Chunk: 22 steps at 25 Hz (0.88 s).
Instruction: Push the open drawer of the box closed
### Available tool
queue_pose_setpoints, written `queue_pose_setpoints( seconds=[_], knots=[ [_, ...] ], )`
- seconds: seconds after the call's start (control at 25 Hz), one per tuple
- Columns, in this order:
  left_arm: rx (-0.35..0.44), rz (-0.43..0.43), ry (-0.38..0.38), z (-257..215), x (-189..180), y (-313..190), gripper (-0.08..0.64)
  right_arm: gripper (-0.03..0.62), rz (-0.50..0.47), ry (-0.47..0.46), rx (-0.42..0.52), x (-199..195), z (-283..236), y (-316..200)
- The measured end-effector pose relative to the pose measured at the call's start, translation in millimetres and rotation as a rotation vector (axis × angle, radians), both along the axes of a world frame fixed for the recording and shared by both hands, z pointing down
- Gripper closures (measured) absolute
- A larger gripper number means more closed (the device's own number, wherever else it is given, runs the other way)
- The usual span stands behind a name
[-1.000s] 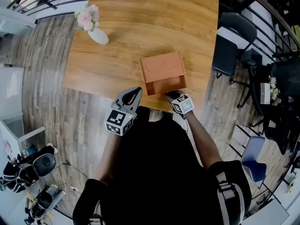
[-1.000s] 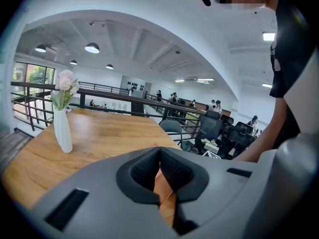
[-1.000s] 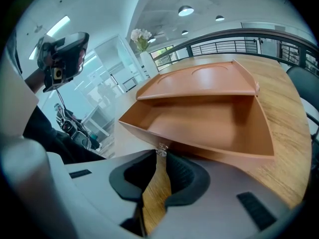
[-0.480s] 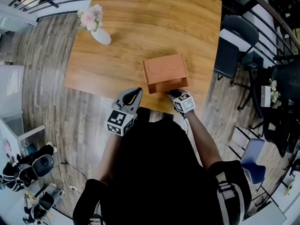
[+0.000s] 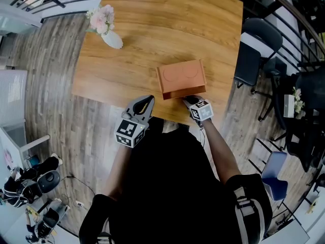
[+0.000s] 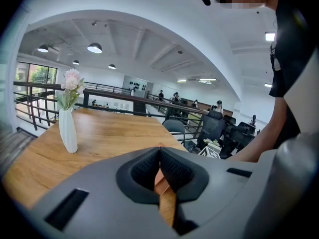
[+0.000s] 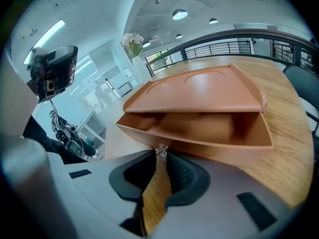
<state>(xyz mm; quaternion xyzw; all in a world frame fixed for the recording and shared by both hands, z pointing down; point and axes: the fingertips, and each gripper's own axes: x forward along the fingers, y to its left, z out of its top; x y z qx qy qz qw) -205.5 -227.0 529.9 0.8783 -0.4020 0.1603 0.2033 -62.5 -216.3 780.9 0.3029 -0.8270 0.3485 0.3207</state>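
The terracotta box sits near the front edge of the wooden table. Its drawer sticks out only a little toward me. In the right gripper view the drawer is still partly open under the box lid. My right gripper is shut, and its tips press against the small clear knob on the drawer front. My left gripper hangs shut and empty left of the box, off the table's edge, with its jaws closed together.
A white vase with pink flowers stands at the table's far left, also in the left gripper view as a vase. A dark chair is right of the table. A railing runs behind.
My right gripper has pushed forward against the drawer front, and the drawer has slid most of the way into the box. The left gripper has stayed put.
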Motion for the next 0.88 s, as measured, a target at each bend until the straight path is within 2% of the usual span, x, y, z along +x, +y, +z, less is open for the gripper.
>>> queue_pose_setpoints(
  seconds=[0.88],
  knots=[
    [-0.009, 0.007, -0.009, 6, -13, -13, 0.538, 0.511, 0.055, -0.003, 0.019, -6, 0, -29]
  ],
)
